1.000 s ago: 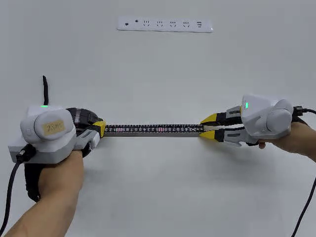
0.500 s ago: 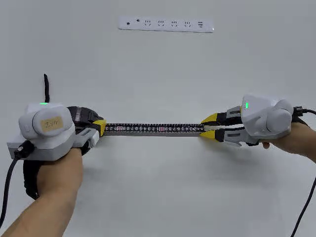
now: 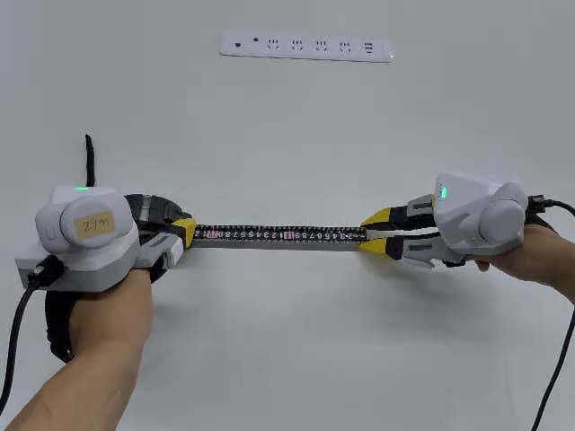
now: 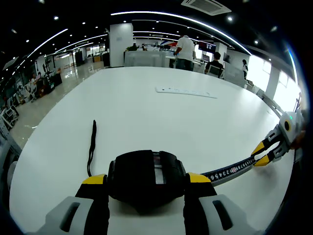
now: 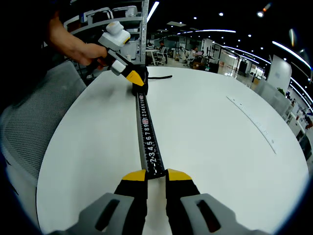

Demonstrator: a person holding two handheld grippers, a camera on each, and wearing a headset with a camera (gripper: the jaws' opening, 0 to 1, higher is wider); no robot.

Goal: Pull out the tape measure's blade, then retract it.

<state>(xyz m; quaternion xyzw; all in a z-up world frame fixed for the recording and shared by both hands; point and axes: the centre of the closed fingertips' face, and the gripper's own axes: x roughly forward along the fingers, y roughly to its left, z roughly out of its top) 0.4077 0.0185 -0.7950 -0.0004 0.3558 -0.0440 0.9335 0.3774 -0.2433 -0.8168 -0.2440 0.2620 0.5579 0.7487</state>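
Note:
My left gripper (image 3: 184, 235) is shut on the black tape measure case (image 3: 153, 214), which rests on the white table; in the left gripper view the case (image 4: 146, 176) sits squeezed between my yellow-tipped fingers (image 4: 95, 182). The blade (image 3: 278, 235), black with white and red numbers, stretches rightward from the case to my right gripper (image 3: 370, 234), which is shut on the blade's end. The right gripper view has the blade (image 5: 146, 132) running away from my right gripper (image 5: 155, 174) to the case (image 5: 141, 77) and the left gripper (image 5: 128, 74). The case's black wrist strap (image 4: 92, 146) lies on the table.
A white power strip (image 3: 305, 46) lies flat at the far side of the white table (image 3: 287, 135). The round table's edge shows in the gripper views, with a grey mesh chair (image 5: 34, 127) beside it. People stand far off (image 4: 186, 49) in the room.
The right gripper has moved slightly left, towards the case, so the exposed blade is a little shorter. The head camera has tilted a bit. Both grips are unchanged.

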